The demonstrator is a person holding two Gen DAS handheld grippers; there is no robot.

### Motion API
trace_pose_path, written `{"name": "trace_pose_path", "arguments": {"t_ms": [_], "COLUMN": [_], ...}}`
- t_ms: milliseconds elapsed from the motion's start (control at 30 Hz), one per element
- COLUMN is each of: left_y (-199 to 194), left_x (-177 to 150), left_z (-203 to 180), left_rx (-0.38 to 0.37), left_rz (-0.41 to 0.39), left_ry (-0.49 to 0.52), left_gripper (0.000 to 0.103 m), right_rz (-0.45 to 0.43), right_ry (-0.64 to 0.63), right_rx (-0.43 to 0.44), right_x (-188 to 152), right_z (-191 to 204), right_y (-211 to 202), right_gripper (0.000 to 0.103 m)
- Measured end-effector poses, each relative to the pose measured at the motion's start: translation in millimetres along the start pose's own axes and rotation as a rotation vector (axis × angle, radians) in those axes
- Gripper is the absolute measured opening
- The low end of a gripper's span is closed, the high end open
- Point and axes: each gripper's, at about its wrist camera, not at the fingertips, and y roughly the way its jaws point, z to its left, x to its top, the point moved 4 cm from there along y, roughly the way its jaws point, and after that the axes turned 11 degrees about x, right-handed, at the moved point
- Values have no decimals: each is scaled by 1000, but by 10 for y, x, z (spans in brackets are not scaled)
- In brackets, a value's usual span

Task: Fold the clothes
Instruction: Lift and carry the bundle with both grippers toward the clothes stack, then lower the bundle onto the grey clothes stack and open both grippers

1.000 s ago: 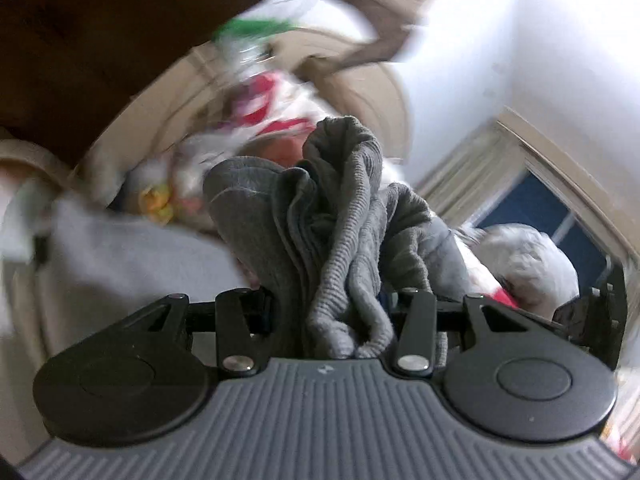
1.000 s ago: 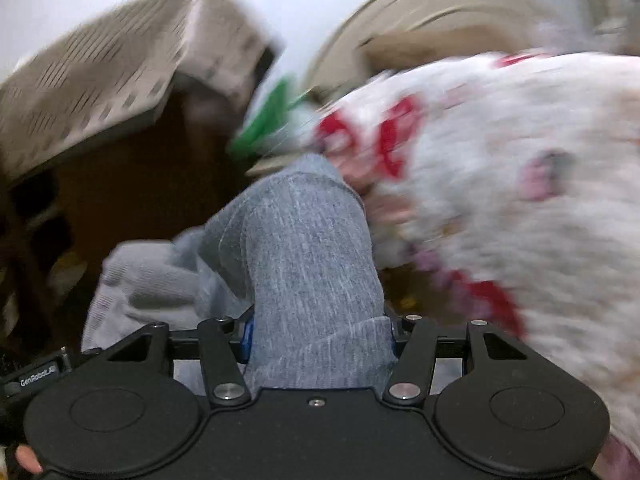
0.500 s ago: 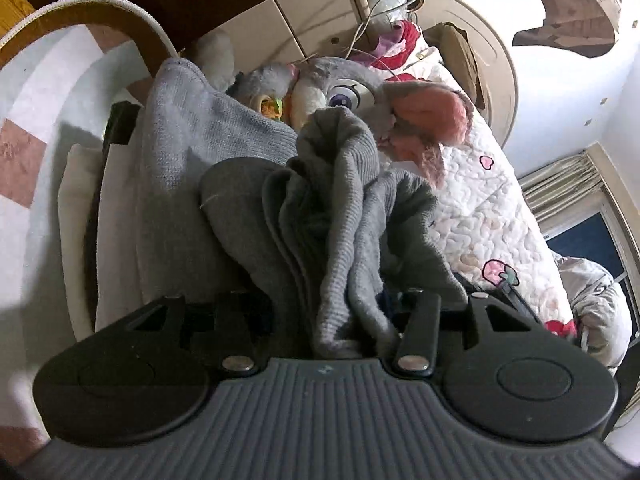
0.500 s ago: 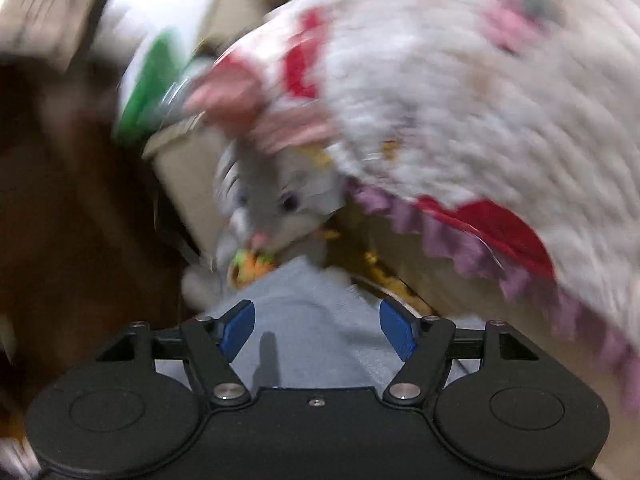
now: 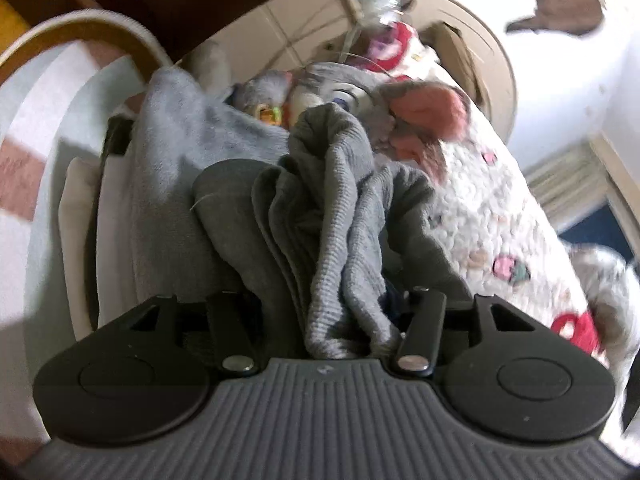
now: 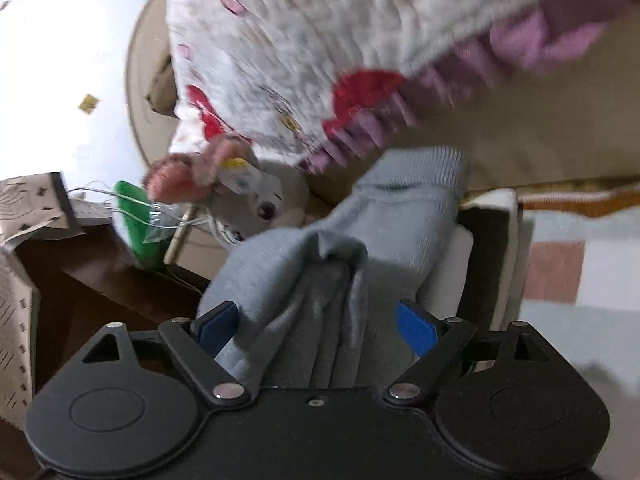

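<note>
Centre of the left wrist frame: grey knit garment (image 5: pixel 336 216) bunched into vertical folds, ribbed edge running down into the left gripper (image 5: pixel 332 320), which is clamped tight on the wad (fingers themselves buried in cloth, only the linkage bars show). Behind it, upper left of centre, a lighter grey fleece piece (image 5: pixel 180 152) lies draped over a stack of white folded items (image 5: pixel 80 216). Above the wad, a grey plush rabbit (image 5: pixel 352 92) with a pink ear pokes out. Right side of that frame is the white quilted blanket (image 5: pixel 500 216) with pink and red prints; far left is a pale rug (image 5: pixel 24 184) with a reddish patch.

Right wrist frame: right gripper (image 6: pixel 316 326) has its blue pads (image 6: pixel 414 328) spread wide, gripping nothing. The light grey fleece (image 6: pixel 360 240) sits between and beyond them, loosely creased; whether it touches the pads I can't tell (frame is motion-blurred). Same plush rabbit (image 6: pixel 256 196) sits left of centre, quilt (image 6: pixel 300 48) with purple fringe fills the top. Green plastic item (image 6: pixel 138 224) at left, dark wood furniture (image 6: pixel 80 280) below it, rug (image 6: pixel 580 280) at right edge.
</note>
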Motion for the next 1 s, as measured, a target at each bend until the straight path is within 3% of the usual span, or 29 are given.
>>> {"name": "trace_pose_path", "arguments": {"t_ms": [33,100,133,167,267,333,400,500,533,600,633,667,800,867,933,1000], "left_y": [-14,-48,-83,-121,-236,-196,-41,78,99,61,31,-12,-238,-405,-469,-533], "left_x": [6,19,24,31,94,126,103,76,72,61,41,23,42,89,62,35], "left_z": [-45,-138,-199,-254,-274,-245,-150,-15,11,-71,-140,-215,-380,-465,-569,-672], "left_rx": [1,1,0,-6,-61,-66,-46,-24,-13,67,144,208,286,322,314,306], "left_rz": [-16,-52,-89,-127,-218,-197,-84,11,30,8,-19,-55,-137,-197,-152,-106], "left_ry": [48,143,188,226,212,190,132,53,36,94,167,242,347,407,483,559], "left_gripper": [48,45,45,44,44,45,45,47,50,59,72,77,76,73,73,73], "right_rz": [6,16,20,22,32,23,15,25,31,29,22,17,-51,-89,-71,11], "right_ry": [-56,-210,-293,-379,-478,-480,-462,-422,-413,-409,-421,-447,-592,-618,-646,-722], "right_rx": [-3,-5,-1,9,79,106,108,-1,-46,-152,-218,-267,-382,-337,-218,-133], "right_x": [-14,-29,-32,-30,13,76,137,124,109,97,97,89,-11,-81,-197,-397], "right_z": [65,260,383,525,804,828,800,583,511,406,382,390,596,707,810,903], "right_y": [68,184,213,218,208,222,252,295,305,312,305,287,97,-21,-79,-43], "right_gripper": [92,79,62,52,46,46,46,46,53,77,95,97,96,93,88,82]}}
